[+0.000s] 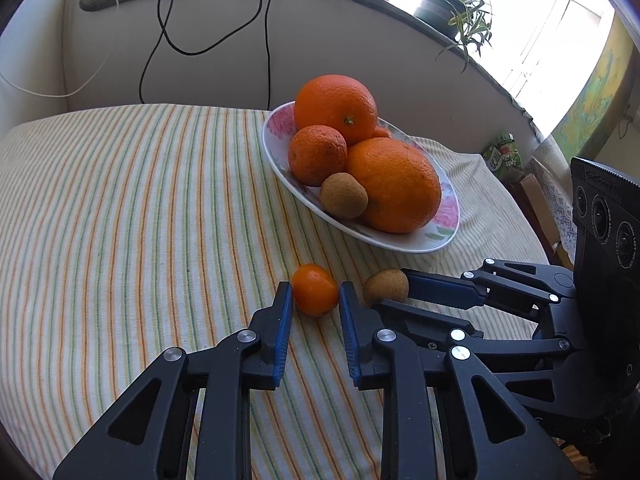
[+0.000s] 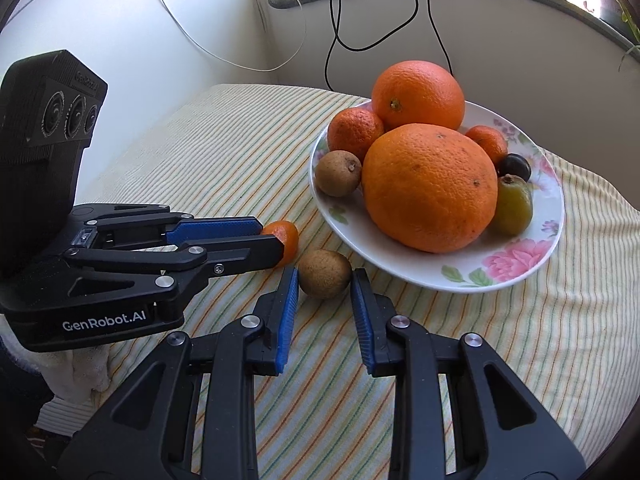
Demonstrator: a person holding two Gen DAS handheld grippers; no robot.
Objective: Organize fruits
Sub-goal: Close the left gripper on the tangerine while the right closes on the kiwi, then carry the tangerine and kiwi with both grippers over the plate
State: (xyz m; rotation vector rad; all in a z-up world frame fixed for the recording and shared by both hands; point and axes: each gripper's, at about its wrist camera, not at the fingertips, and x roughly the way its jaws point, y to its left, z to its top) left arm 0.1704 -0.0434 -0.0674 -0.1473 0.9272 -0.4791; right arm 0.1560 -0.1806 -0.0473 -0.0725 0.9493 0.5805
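Orange and brown fruit already fills the flowered plate: two big oranges, smaller mandarins, a kiwi and a dark plum, heaped together. Two pieces are left on the striped cloth covering the desk, both just in front of the plate's near rim, so the sorting looks nearly finished, to my eye.

The left gripper has its jaws drawn in close around the small mandarin, pads touching or all but touching its sides, the fruit resting on the cloth. The right gripper brackets the small brown fruit the same way, its jaws narrow, pads at the fruit's flanks; whether they truly press I cannot tell for certain.

The mandarin is nearly round, with no clear long axis. The brown fruit is slightly oval, its longer axis lying roughly across the right jaws; its stem end is not visible.
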